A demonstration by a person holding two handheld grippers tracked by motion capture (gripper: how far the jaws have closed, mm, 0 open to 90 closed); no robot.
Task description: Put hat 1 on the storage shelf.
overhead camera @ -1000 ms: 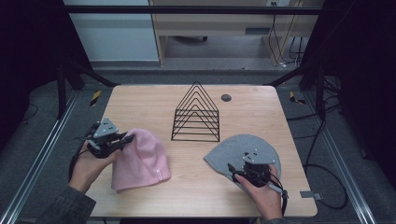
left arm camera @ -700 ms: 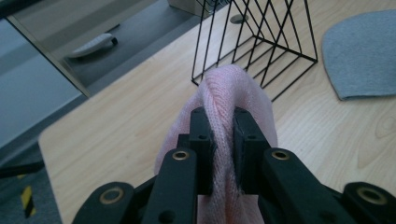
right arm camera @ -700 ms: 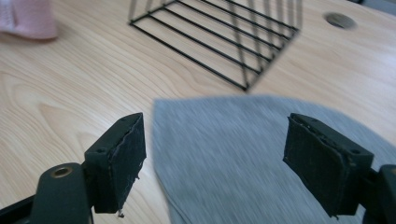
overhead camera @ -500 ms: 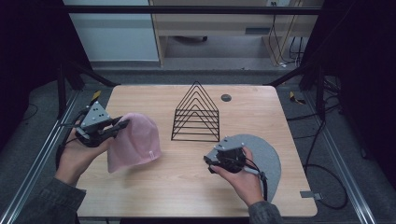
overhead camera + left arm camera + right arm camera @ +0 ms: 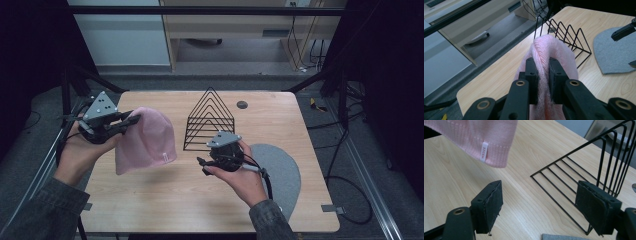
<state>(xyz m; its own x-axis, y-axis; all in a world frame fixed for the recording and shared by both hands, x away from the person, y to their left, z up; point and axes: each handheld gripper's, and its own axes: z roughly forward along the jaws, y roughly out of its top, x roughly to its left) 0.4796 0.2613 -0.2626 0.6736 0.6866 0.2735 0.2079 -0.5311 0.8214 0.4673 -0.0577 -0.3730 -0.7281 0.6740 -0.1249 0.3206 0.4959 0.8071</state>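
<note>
- Two risks stand out while your left gripper [image 5: 131, 120] carries the pink ribbed knit beanie [image 5: 148, 141] clear of the light wooden table [image 5: 165, 200]: its jaws pinch one narrow fold near the crown, so a quick swing could, I judge, pull the knit out of the pads
- One more hazard is the black wire rack of triangular dividers [image 5: 210, 120] just beside the hanging hat; the loose cuff with its small white label [image 5: 484, 151] could snag on a wire if you sweep it that way
- Your right gripper [image 5: 204, 167] hovers with its jaws wide apart and nothing between them, below and to the side of the cuff; closing now would catch air
- Behind your right hand lies the flat grey knit beanie [image 5: 280, 172]; the trailing cable could drag it
- Seen from the left gripper view, the pink beanie rises straight up between the pads [image 5: 532, 75], clamped tight, and drapes away towards the rack
</note>
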